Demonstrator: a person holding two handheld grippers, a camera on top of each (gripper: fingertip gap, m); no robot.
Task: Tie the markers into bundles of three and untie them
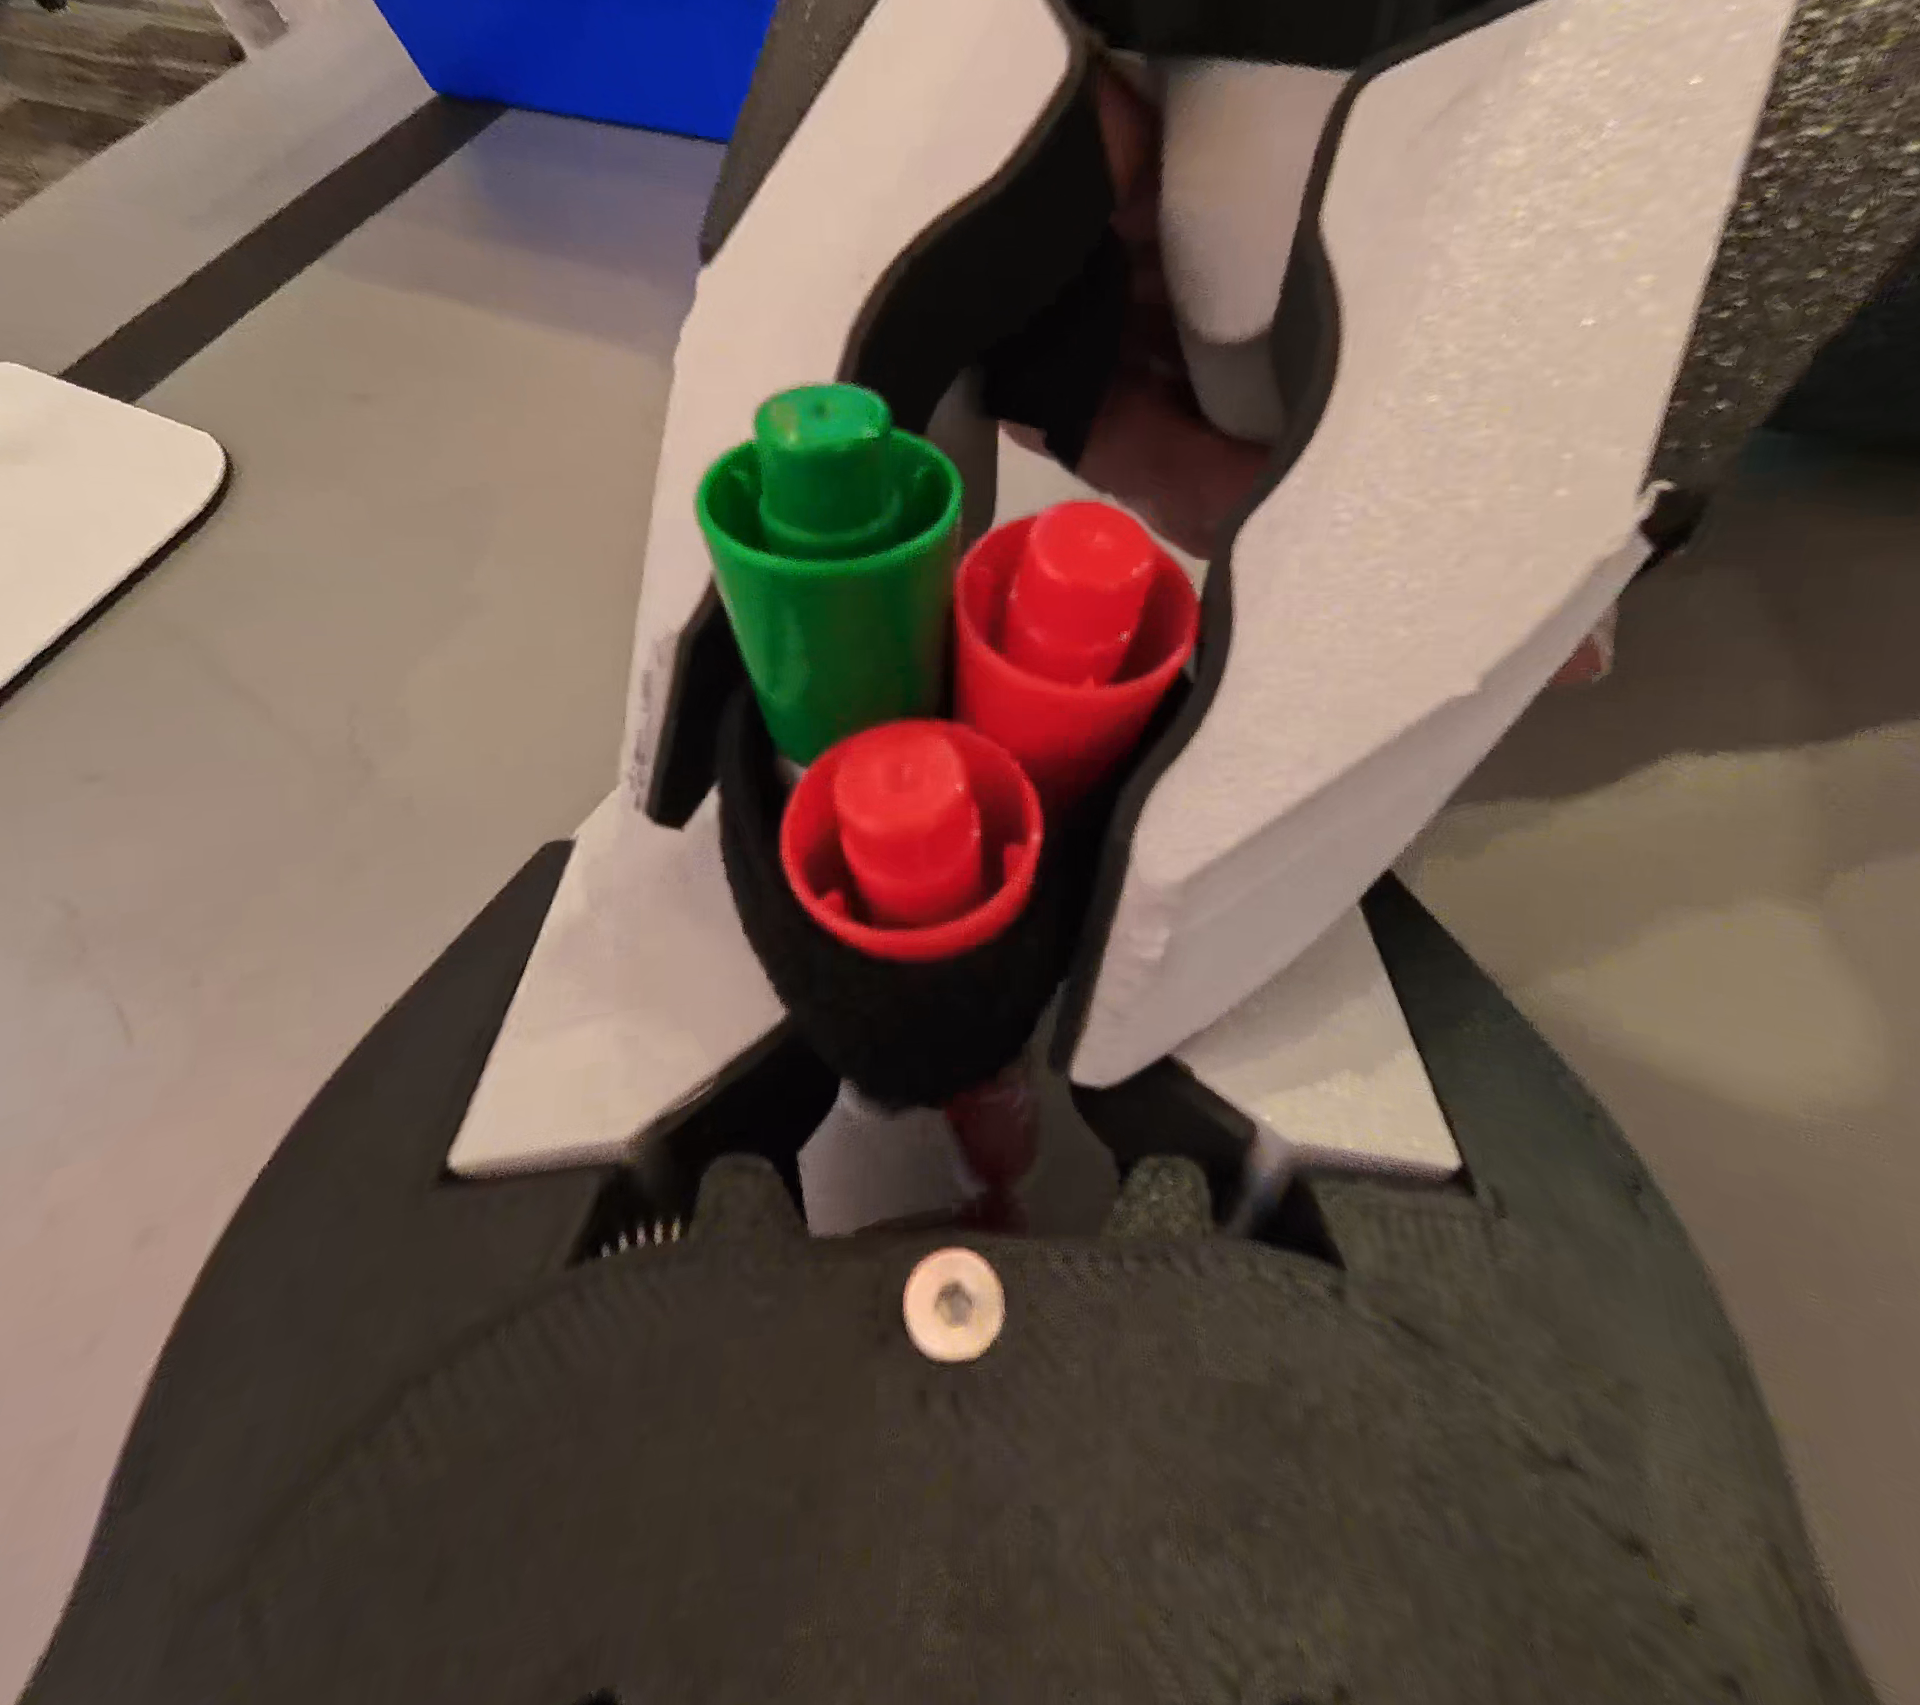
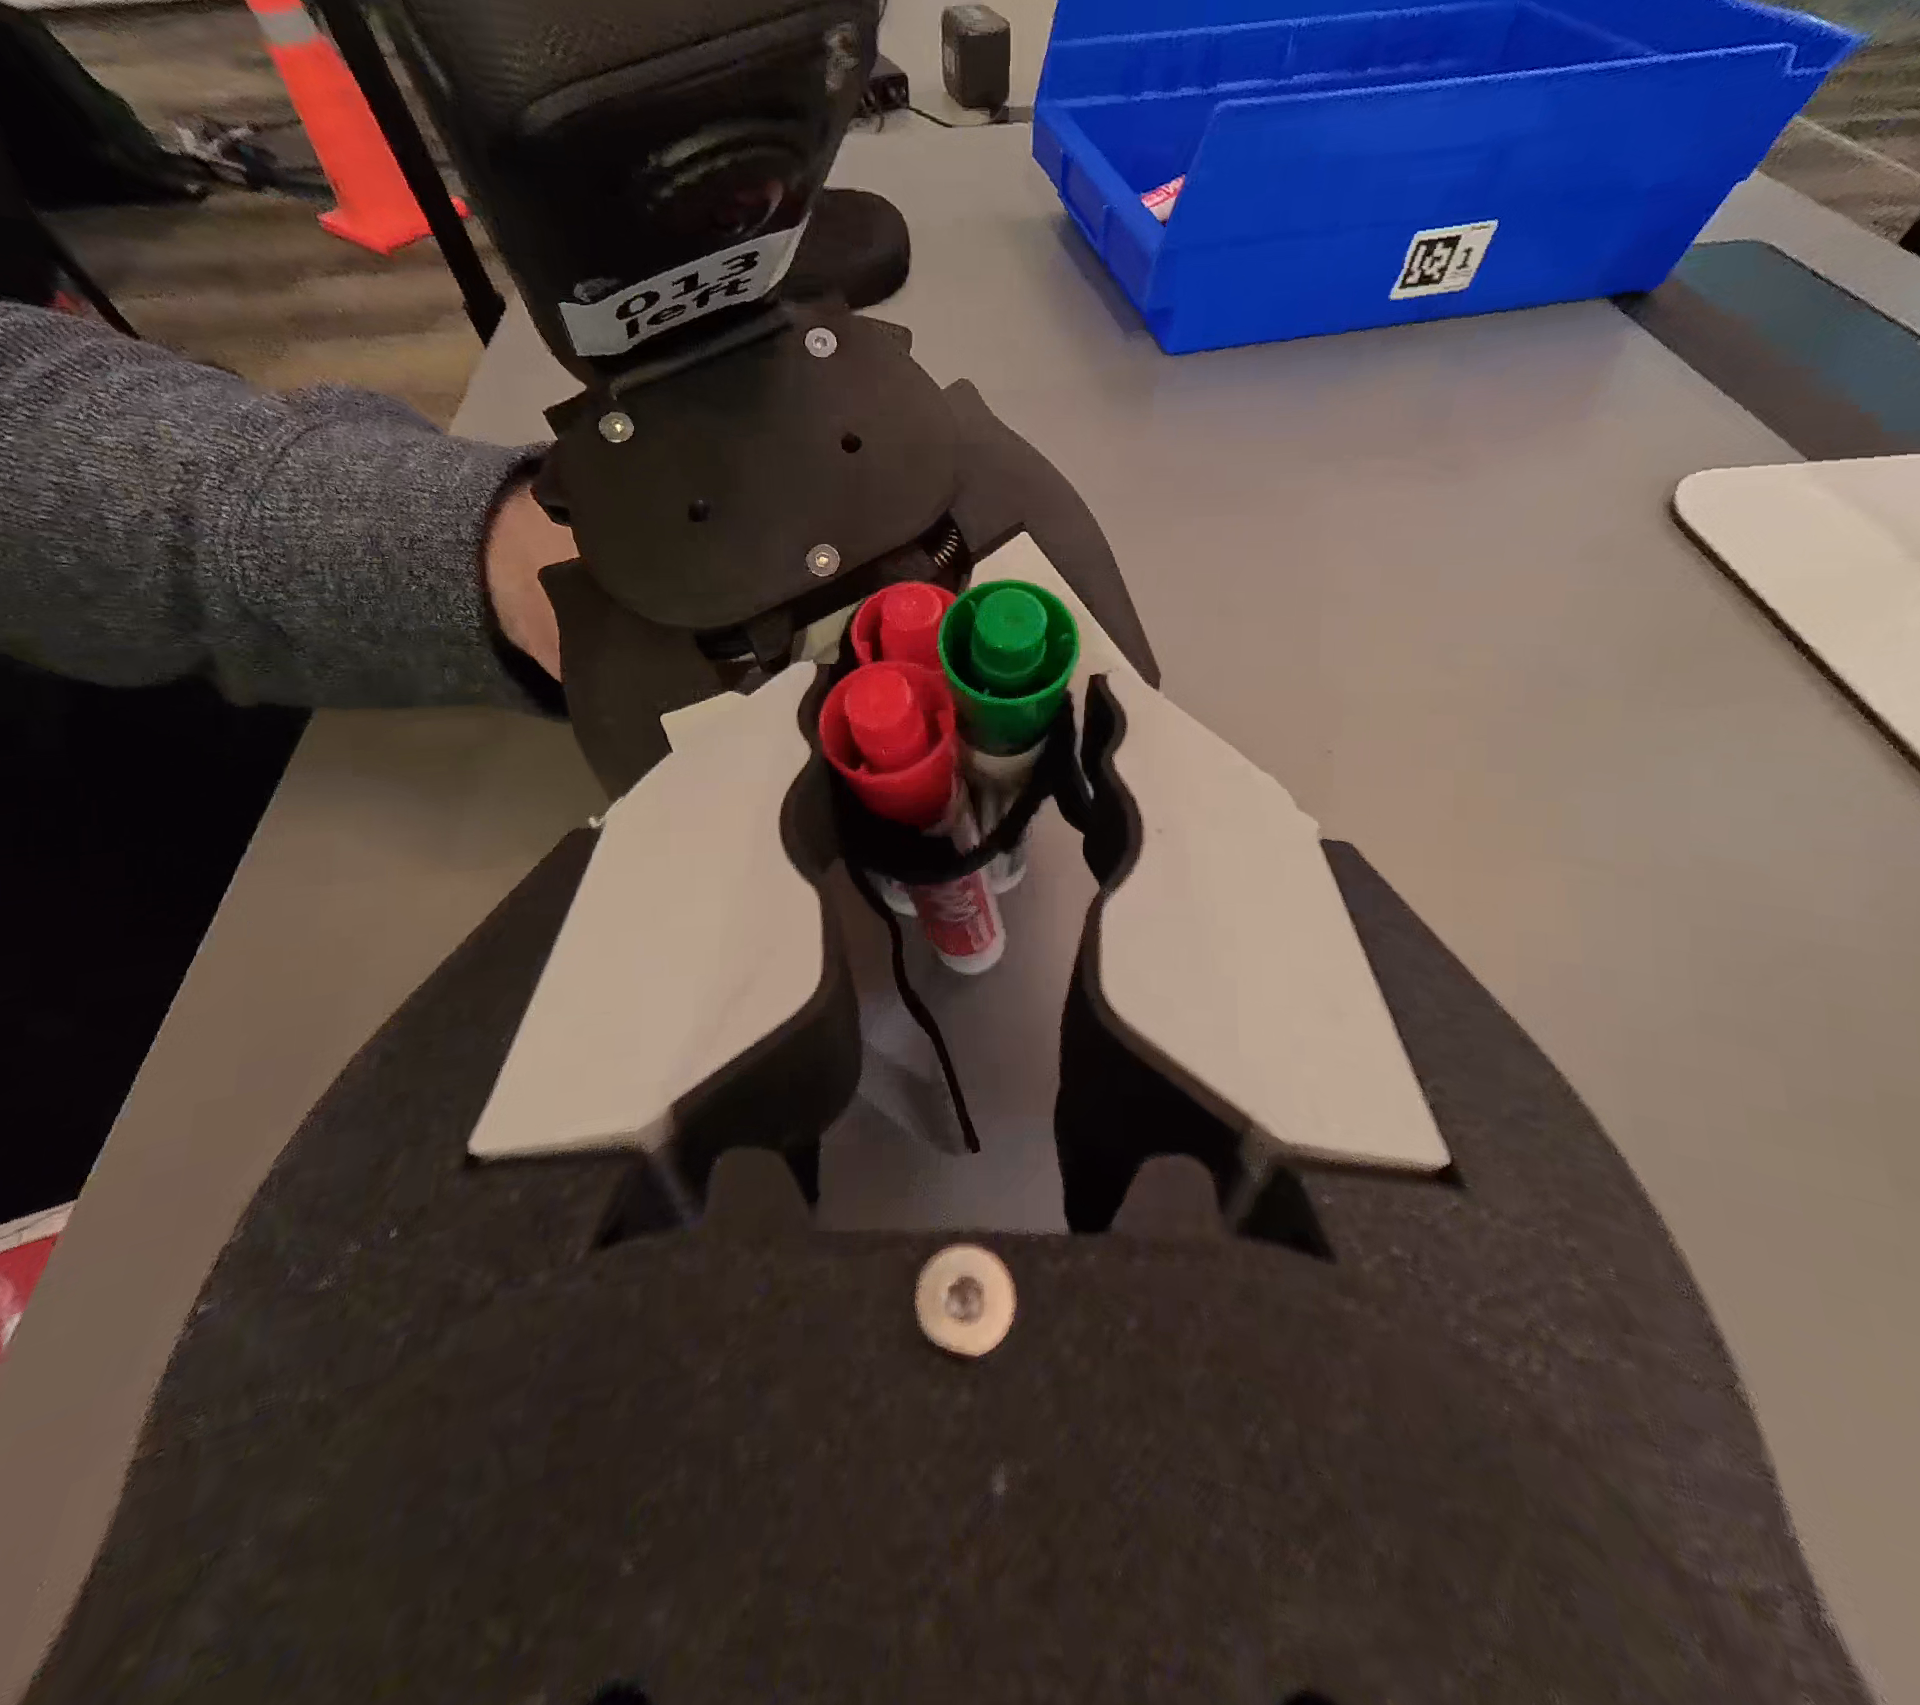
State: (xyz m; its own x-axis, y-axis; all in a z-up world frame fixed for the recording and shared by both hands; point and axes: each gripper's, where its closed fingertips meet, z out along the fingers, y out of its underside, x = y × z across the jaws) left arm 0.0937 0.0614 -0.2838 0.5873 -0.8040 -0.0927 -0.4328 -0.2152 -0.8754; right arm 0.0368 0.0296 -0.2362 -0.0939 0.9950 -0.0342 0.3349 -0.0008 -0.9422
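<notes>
Three markers stand upright as one bundle on the grey table [image 2: 1455, 772]: a green-capped marker [image 1: 831, 554] and two red-capped markers [image 1: 1070, 616] [image 1: 909, 834]. A black band [image 1: 914, 1021] wraps them, and its thin loose tail [image 2: 935, 1063] hangs toward the table. My left gripper [image 1: 914, 980] is closed on the lower, banded part. My right gripper [image 2: 956, 720] faces it from the opposite side, with its fingers [image 1: 1455, 512] closed around the bundle just under the caps. The bundle [image 2: 966, 720] also shows in the right wrist view, between both grippers.
A blue bin [image 2: 1403, 128] stands at the back right of the table. A white rounded board [image 2: 1829, 575] lies at the right edge. A person's grey sleeve [image 2: 208, 512] reaches in from the left. An orange cone [image 2: 312, 86] stands on the floor beyond. The grippers' ends are close to 6 centimetres from one another.
</notes>
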